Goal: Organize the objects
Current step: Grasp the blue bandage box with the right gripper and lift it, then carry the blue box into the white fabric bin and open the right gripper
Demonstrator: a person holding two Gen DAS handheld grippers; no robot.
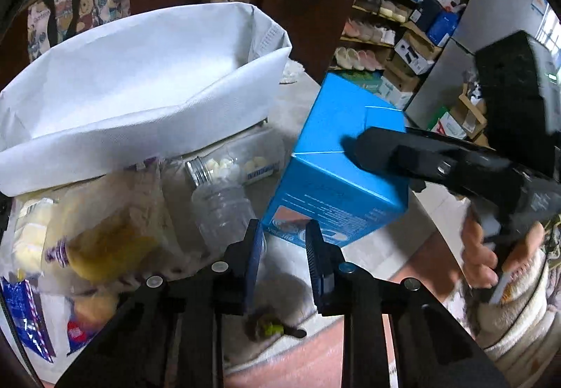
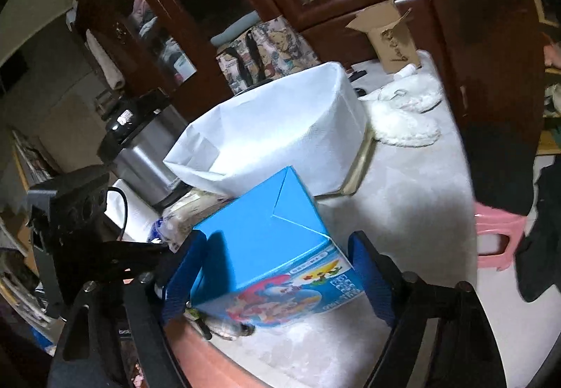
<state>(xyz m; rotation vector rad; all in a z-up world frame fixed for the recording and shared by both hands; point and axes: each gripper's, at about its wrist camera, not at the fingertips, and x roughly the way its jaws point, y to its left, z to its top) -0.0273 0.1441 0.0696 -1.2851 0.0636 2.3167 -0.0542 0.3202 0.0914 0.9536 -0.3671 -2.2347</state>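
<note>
A blue cardboard box [image 1: 336, 156] with cartoon print is held tilted above the table; it also shows in the right wrist view [image 2: 266, 240]. My right gripper [image 2: 277, 269] has its blue-padded fingers on both sides of the box and is shut on it. In the left wrist view one finger of the right gripper [image 1: 382, 149] lies across the box. My left gripper [image 1: 284, 247] is open and empty, just below the box's lower edge. A white fabric bin [image 1: 147, 79] stands behind the box, also seen in the right wrist view [image 2: 277, 128].
A clear plastic bottle [image 1: 221, 202], bagged snacks [image 1: 101, 233] and a printed bag [image 1: 38, 311] lie left of my left gripper. White fluffy slippers [image 2: 406, 114] and a cardboard box [image 2: 389, 34] sit on the pale tabletop [image 2: 403, 205]. A steel cooker [image 2: 140, 146] stands left.
</note>
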